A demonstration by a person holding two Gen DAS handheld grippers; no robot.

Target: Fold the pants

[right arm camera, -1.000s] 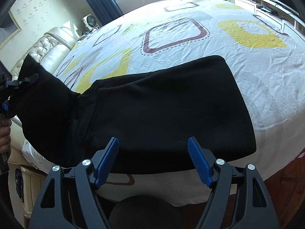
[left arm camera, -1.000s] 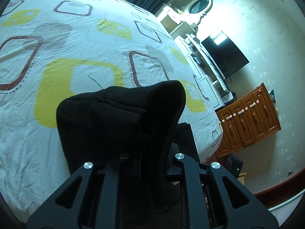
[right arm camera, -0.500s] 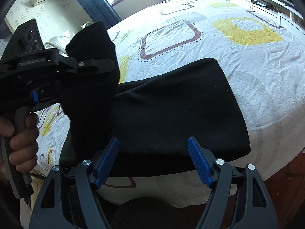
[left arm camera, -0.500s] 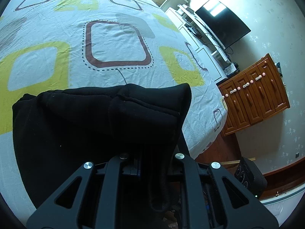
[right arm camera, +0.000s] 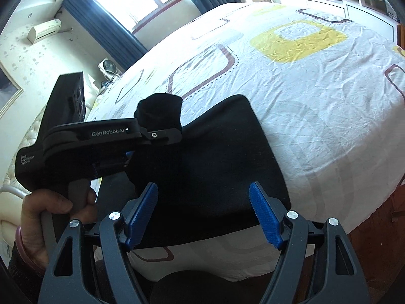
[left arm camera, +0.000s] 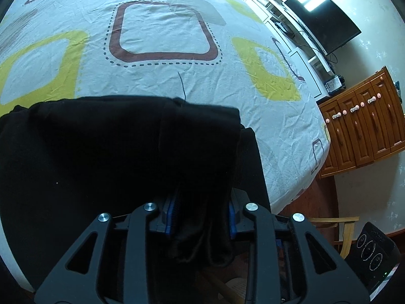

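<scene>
Black pants [left arm camera: 101, 152] lie on the patterned bed sheet [left arm camera: 164, 38] near its front edge. One end of them is folded over and bunched between the pads of my left gripper [left arm camera: 202, 202]. Its jaws are opening: the blue pads [left arm camera: 172, 215] have drawn apart, with the cloth still hanging loosely between them. In the right wrist view the left gripper [right arm camera: 174, 136] hovers over the left part of the pants [right arm camera: 227, 157], held by a hand [right arm camera: 45, 215]. My right gripper [right arm camera: 203, 210] stands open above the pants' near edge, with nothing gripped.
The bed sheet [right arm camera: 329, 101] stretches far beyond the pants. Right of the bed stand a wooden cabinet [left arm camera: 367, 131], a TV [left arm camera: 321, 20] on a white unit, a wooden chair [left arm camera: 346, 225] and a black device [left arm camera: 372, 248]. A cream headboard [right arm camera: 15, 177] lies at the left.
My left gripper carried the pants' end across over the rest of the pants and lowered it. Its pads, shut on the cloth before, have parted. The right gripper stayed open and shifted slightly.
</scene>
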